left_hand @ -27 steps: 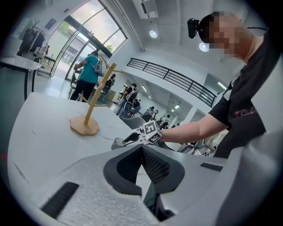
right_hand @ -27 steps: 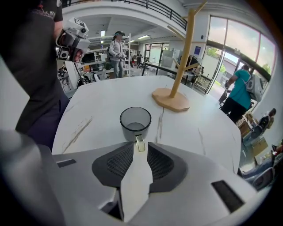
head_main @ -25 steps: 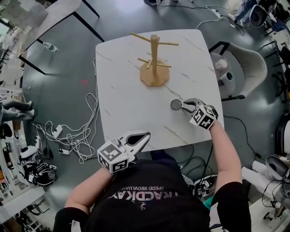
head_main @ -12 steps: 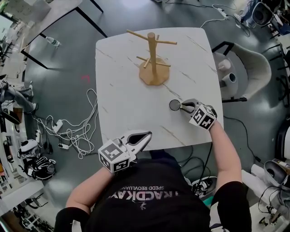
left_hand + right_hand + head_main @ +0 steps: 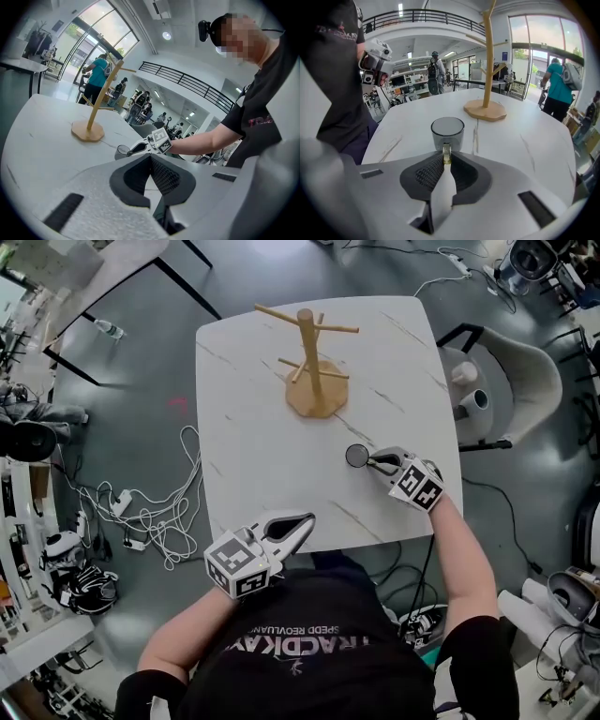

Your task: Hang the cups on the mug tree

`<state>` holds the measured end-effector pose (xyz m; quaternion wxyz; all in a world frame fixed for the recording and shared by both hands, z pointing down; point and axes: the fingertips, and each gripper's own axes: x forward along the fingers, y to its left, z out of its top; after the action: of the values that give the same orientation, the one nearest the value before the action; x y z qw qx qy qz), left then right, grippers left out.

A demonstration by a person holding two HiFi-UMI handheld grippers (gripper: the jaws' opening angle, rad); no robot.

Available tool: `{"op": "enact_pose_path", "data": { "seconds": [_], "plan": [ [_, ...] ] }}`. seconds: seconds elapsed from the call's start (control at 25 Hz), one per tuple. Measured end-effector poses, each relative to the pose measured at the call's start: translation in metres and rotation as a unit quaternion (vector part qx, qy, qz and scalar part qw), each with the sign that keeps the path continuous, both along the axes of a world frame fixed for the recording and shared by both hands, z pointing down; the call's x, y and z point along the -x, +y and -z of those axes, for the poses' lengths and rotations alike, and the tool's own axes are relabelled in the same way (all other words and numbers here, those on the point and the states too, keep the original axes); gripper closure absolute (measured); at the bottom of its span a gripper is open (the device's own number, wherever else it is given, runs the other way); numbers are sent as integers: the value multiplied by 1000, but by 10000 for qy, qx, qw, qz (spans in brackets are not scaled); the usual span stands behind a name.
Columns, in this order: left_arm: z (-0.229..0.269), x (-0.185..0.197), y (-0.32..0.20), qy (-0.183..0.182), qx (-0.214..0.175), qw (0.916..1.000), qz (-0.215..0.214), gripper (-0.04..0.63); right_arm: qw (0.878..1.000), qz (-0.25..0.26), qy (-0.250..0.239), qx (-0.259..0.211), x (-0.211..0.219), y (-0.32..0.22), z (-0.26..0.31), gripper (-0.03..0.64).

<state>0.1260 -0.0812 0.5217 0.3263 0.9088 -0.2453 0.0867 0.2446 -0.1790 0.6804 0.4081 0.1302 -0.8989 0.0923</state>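
Right hand-held gripper (image 5: 373, 462) outstretched, clamped on cup (image 5: 357, 456) handle (left hand-held gripper (image 5: 305, 519) closed, empty, tucked close)

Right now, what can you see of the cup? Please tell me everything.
The cup is small, round and looks like smoky grey glass, empty as far as shows. It stands upright on the white table, mouth up, apart from the mug tree. Its thin handle points to the right gripper, whose jaws are shut on it.
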Motion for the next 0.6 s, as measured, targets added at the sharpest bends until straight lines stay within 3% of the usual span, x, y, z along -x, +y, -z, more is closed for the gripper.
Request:
{"op": "enact_pose_path", "data": {
  "seconds": [0.36,0.6],
  "plan": [
    [3,2,-5,66,-20,9999,-99,598,9914,-1031,-809,-4,10,-8,25,574],
    [5,7,-7,110,-40,9998,-144,598,9804,-1788,-808,-158,10,-17,35,574]
  ]
}}
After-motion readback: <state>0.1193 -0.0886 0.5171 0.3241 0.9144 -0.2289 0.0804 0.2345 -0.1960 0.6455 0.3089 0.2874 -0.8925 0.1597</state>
